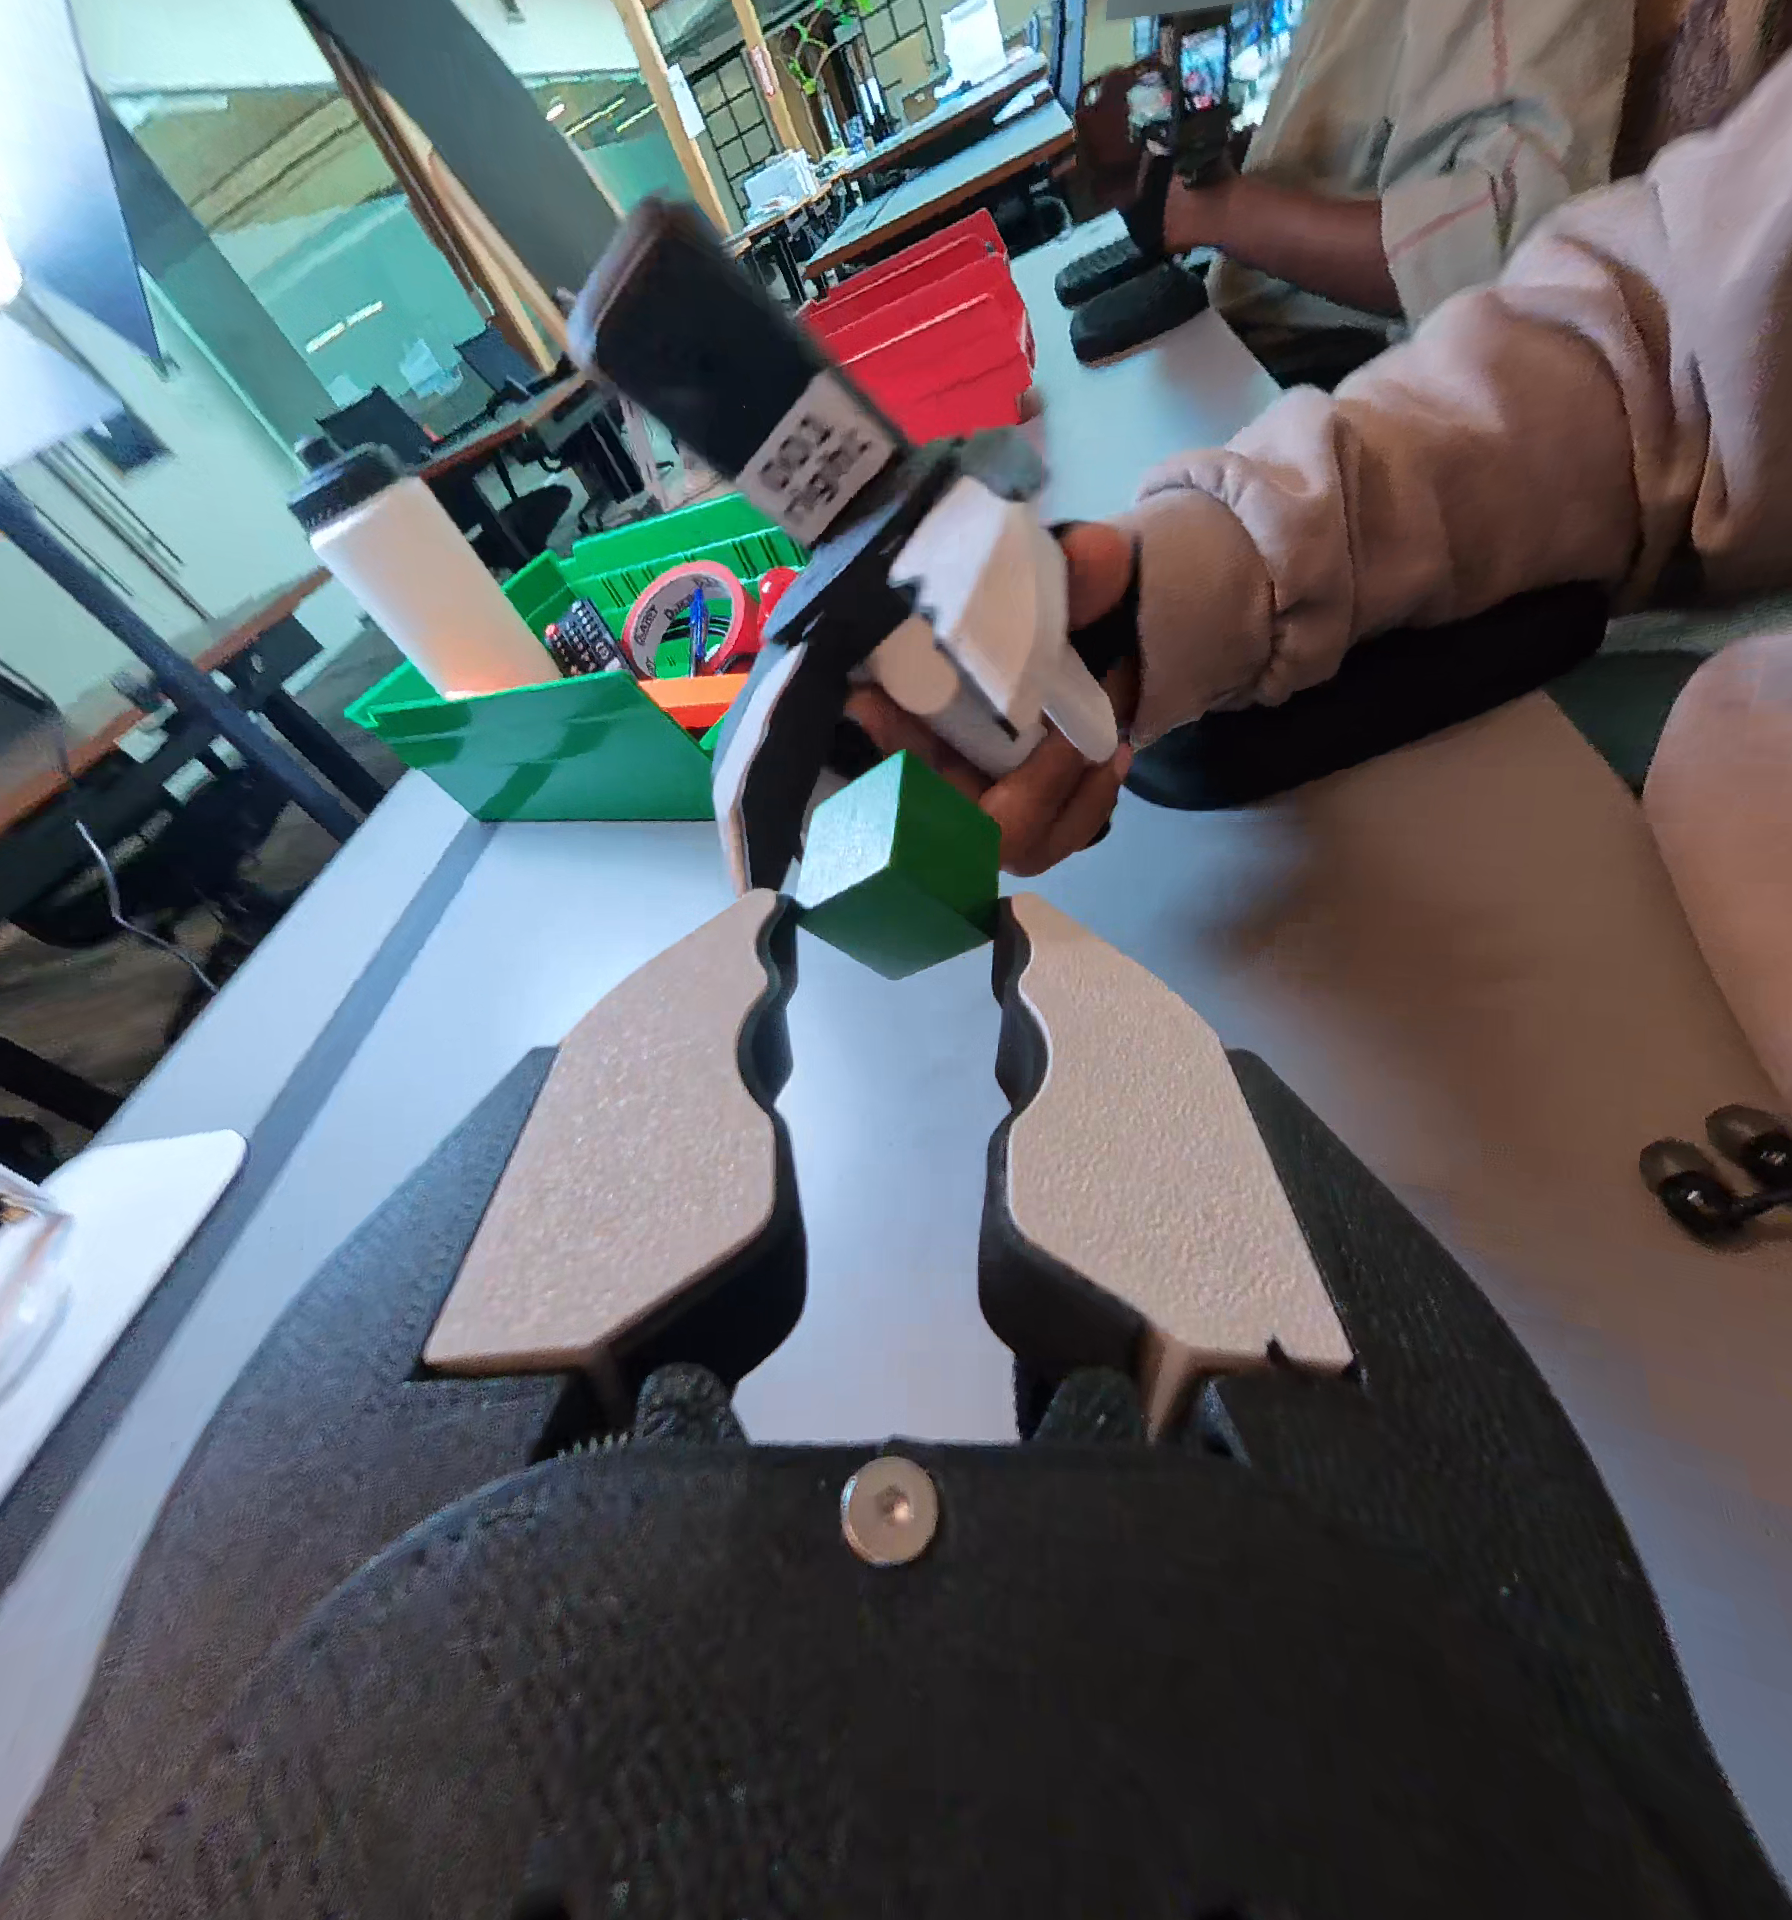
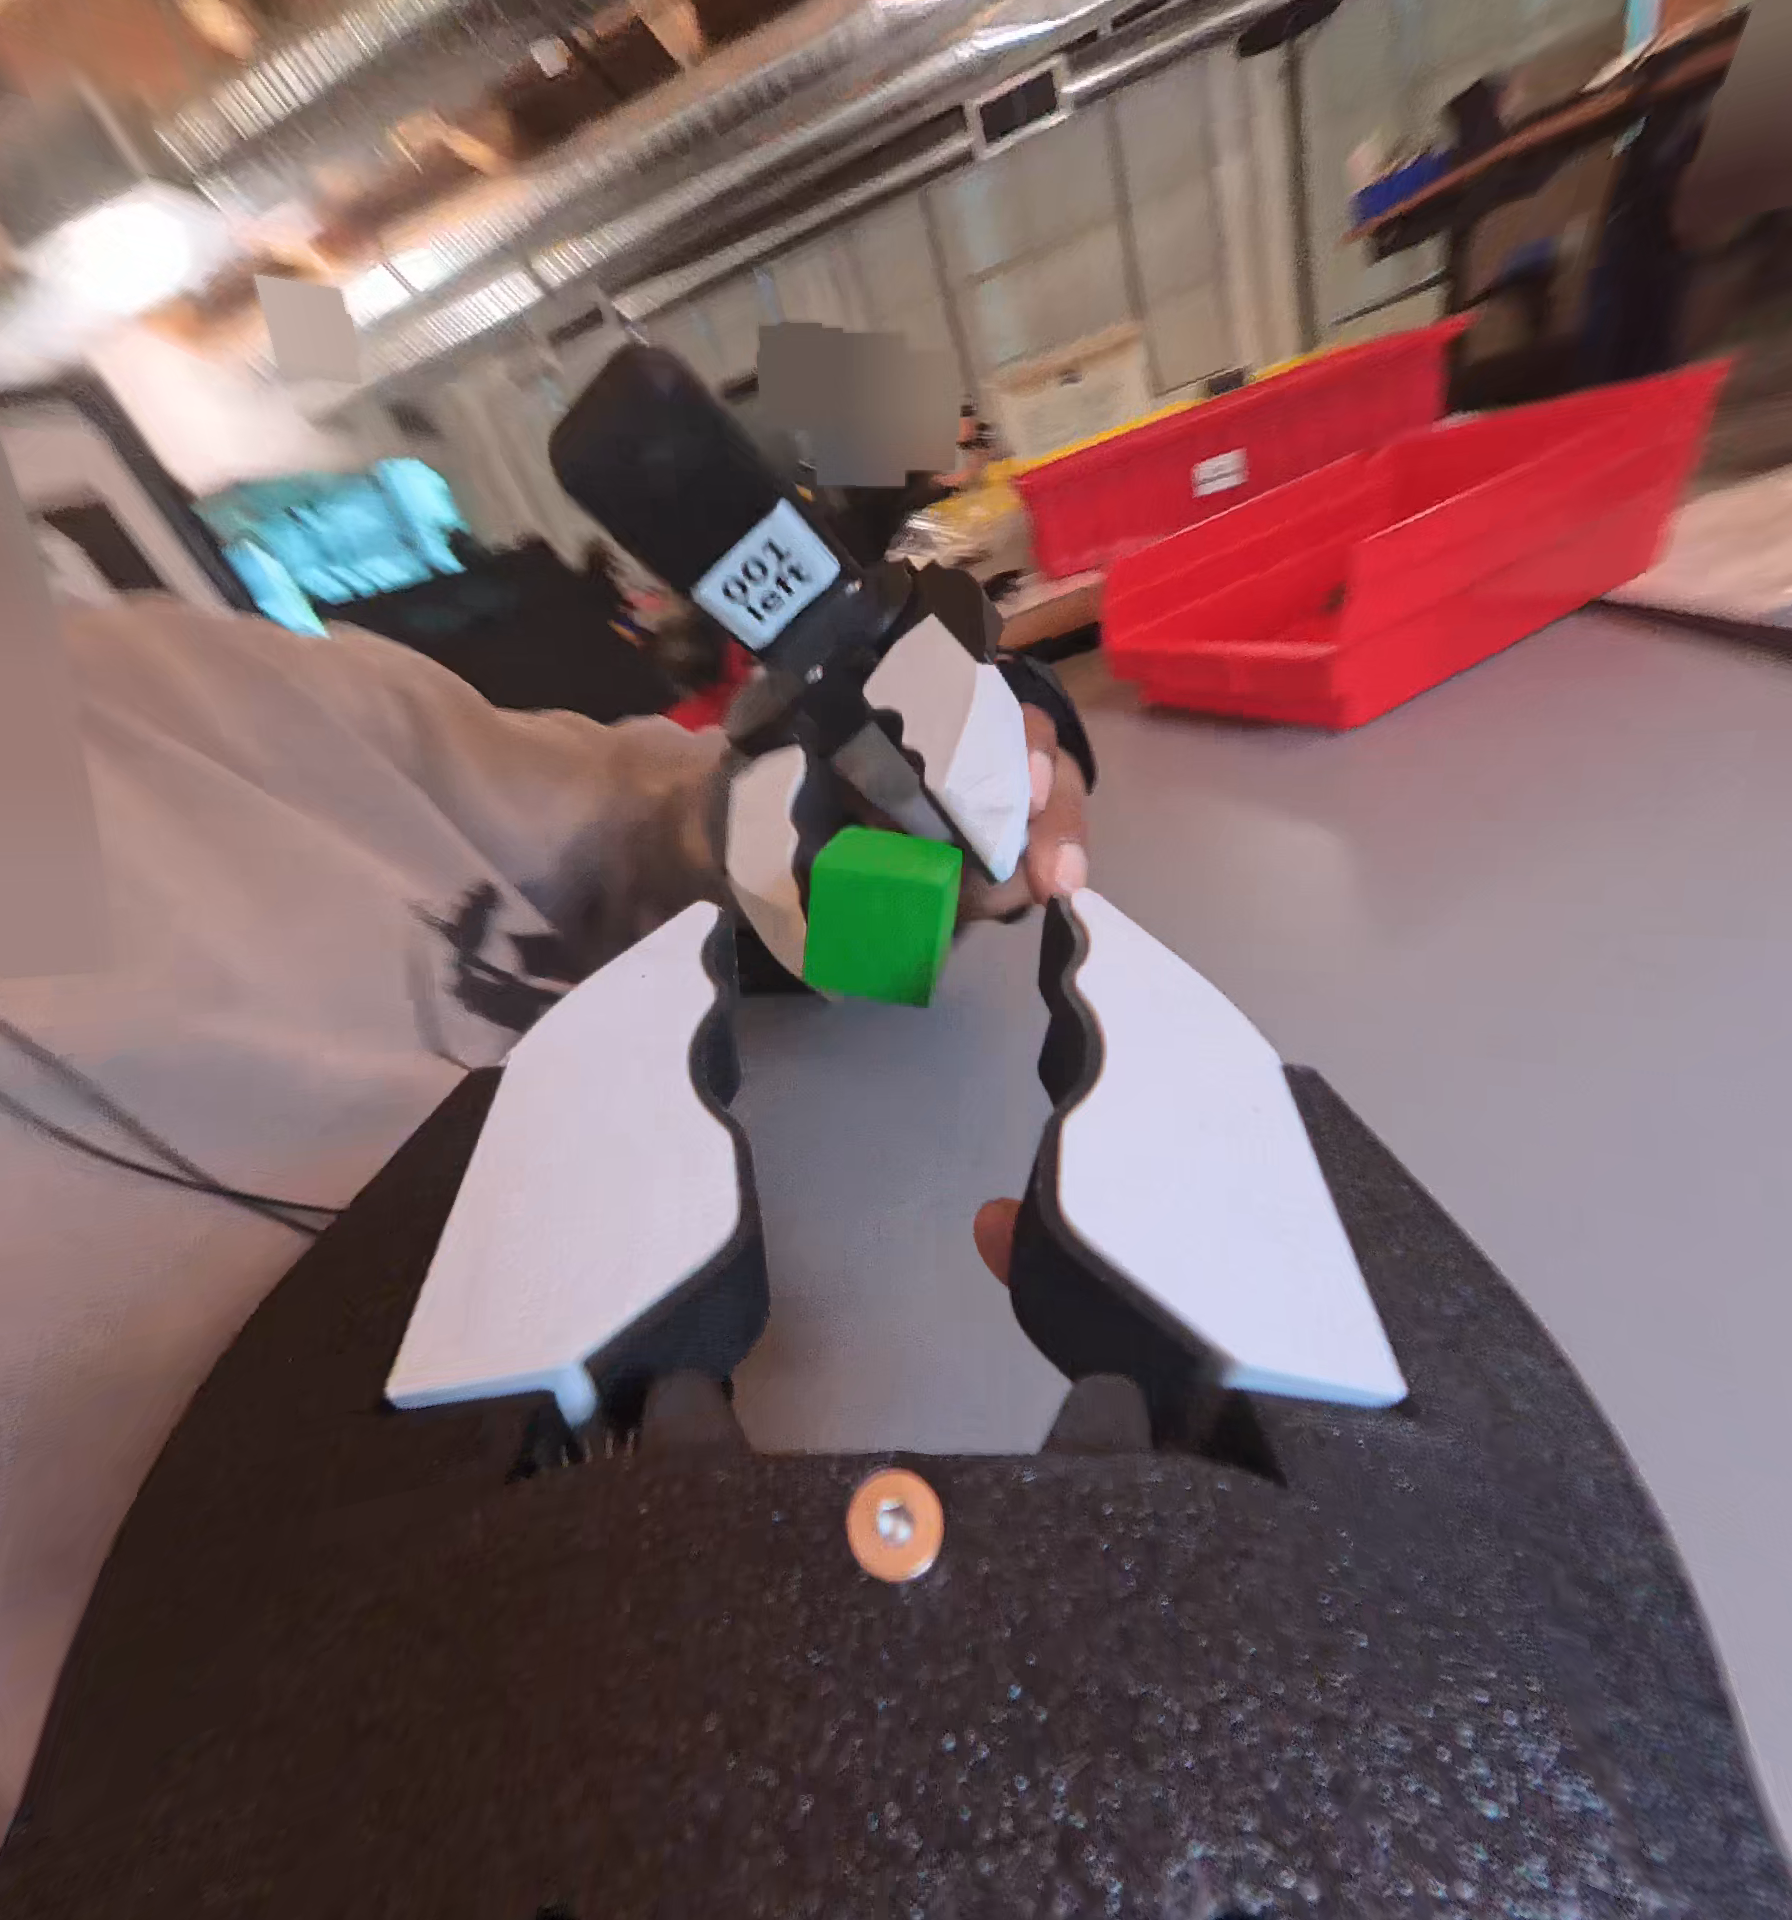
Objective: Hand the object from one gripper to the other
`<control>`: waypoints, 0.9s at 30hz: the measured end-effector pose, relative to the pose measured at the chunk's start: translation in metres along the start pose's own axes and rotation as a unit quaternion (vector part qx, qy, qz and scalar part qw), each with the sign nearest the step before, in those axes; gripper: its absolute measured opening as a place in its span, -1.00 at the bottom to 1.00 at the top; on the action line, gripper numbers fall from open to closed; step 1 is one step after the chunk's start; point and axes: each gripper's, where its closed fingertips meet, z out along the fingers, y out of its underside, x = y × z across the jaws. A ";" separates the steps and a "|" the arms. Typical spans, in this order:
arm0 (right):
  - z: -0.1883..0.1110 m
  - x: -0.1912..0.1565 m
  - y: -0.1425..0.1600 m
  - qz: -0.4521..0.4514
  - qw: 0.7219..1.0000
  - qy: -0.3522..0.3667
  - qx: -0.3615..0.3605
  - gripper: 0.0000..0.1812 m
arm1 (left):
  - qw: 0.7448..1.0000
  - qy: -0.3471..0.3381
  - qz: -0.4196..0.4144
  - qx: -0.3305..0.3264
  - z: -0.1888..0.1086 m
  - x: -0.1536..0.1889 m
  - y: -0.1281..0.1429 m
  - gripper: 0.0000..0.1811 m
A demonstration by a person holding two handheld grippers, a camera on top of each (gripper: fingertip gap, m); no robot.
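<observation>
2 grippers meet: left gripper [image 1: 894, 914] pinches green block [image 1: 897, 868], right gripper [image 2: 892, 914] spread, red bins [image 2: 1391, 582] behind

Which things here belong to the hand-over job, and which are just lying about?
Job in hand: green block, gripped by the left tongs; right tongs, open and facing it.

Lying about: green bin, white bottle, tape roll, red bins.
</observation>
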 end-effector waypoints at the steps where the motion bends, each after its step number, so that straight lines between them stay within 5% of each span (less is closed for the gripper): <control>1: -0.002 0.003 0.001 -0.051 0.998 0.032 -0.012 -0.38 | 1.000 -0.001 -0.029 0.006 -0.001 -0.005 0.000 -0.60; 6: -0.007 0.017 -0.004 -0.252 0.952 0.168 -0.045 -0.41 | 0.986 0.002 -0.164 0.025 -0.005 -0.025 0.004 -0.60; 9: -0.010 0.023 -0.009 -0.350 0.905 0.232 -0.061 -0.43 | 0.956 0.034 -0.286 0.056 -0.007 -0.031 0.003 -0.60; 17: -0.006 0.028 -0.016 -0.474 0.819 0.316 -0.066 -0.44 | 0.778 0.135 -0.575 0.212 -0.014 -0.045 -0.014 -0.61; 21: 0.004 0.028 -0.017 -0.439 0.835 0.328 -0.051 -0.42 | 0.753 0.148 -0.596 0.239 -0.008 -0.039 -0.014 -0.61; 27: 0.010 0.034 -0.016 -0.347 0.881 0.321 -0.021 -0.46 | 0.772 0.142 -0.565 0.254 -0.002 -0.027 -0.019 -0.61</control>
